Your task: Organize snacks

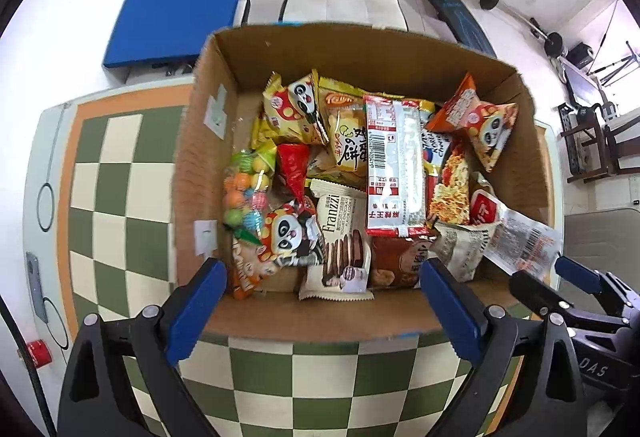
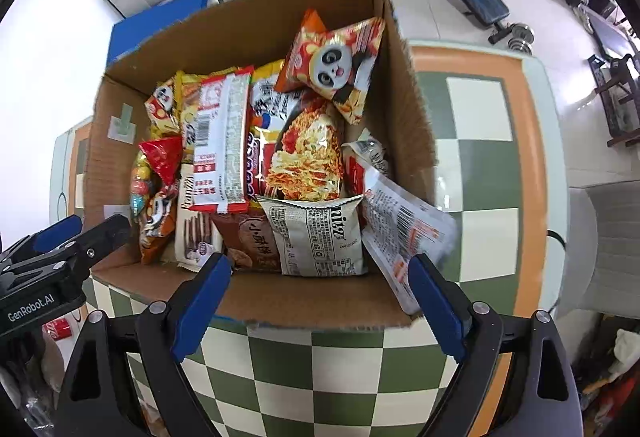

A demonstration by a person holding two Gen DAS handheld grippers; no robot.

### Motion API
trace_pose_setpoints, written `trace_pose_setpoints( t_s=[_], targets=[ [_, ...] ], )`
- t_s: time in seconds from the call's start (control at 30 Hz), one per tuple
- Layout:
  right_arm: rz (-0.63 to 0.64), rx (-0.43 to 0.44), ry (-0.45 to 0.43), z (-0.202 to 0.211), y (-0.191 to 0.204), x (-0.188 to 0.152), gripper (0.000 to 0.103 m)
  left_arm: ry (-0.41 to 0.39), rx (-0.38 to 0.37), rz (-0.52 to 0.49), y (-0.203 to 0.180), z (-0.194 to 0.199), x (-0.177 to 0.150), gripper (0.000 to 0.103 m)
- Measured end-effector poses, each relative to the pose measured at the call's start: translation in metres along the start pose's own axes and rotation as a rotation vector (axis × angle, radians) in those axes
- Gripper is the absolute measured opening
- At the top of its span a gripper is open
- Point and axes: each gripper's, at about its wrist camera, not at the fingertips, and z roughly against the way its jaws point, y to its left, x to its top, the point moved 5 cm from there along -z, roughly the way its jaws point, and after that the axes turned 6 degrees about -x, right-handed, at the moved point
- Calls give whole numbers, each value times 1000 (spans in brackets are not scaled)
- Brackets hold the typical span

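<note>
The left gripper (image 1: 320,285), with blue pads on black fingers, stands wide apart and holds nothing; it hovers over the near wall of the open brown cardboard box (image 1: 288,49). The right gripper (image 2: 320,277) is spread just as wide, also empty, above the box's near right corner; it shows in the left wrist view as well, at the lower right.

Just beside the right gripper's right pad (image 2: 436,301), a clear plastic packet with orange print and a barcode (image 2: 404,229) leans over the right wall of the box, its lower end hanging past the rim. Next to it inside the box stands a white packet covered in black text (image 2: 316,237), and beside that a brown snack bag (image 2: 252,241).

Near the left gripper's pads lie a white Franzzi chocolate biscuit packet (image 1: 340,237), an orange bag with a panda face (image 1: 288,233) and a clear bag of coloured round candies (image 1: 248,189) against the left wall. Further in, a long red and white packet with a barcode (image 1: 394,161) rests on top of the pile, with a noodle packet showing red sauce (image 1: 450,189) to its right. At the far right corner a second orange panda bag (image 1: 488,129) stands tilted against the wall, and a yellow panda bag (image 1: 296,109) lies at the far left.

The box sits on a table with a green and cream checkered top edged in orange (image 1: 116,173).
</note>
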Motion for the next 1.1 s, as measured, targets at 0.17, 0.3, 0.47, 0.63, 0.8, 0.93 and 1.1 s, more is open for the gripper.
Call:
trace_pose_setpoints(
  t_s=[0.17,0.3,0.47,0.63,0.8,0.93,1.1],
  targets=[
    [-4,20,-81,39,-1,-17,93,-75,17,-15,-4,37,-20,100],
    [3,31,-142,71,2,-36,93,-121,12,-22,-8,67,-40,100],
    [19,42,-205,109,9,-68,93,-173,10,-28,-16,107,-69,100],
    [16,55,-258,145,9,-103,93,-228,35,-47,-24,143,-98,100],
    [20,57,-292,179,9,-136,93,-251,17,-22,-24,171,-127,100],
    [23,47,-340,209,7,-159,93,-276,20,-9,-24,192,-145,100],
    [36,42,-387,243,8,-185,93,-303,31,-27,-30,214,-163,100]
  ],
)
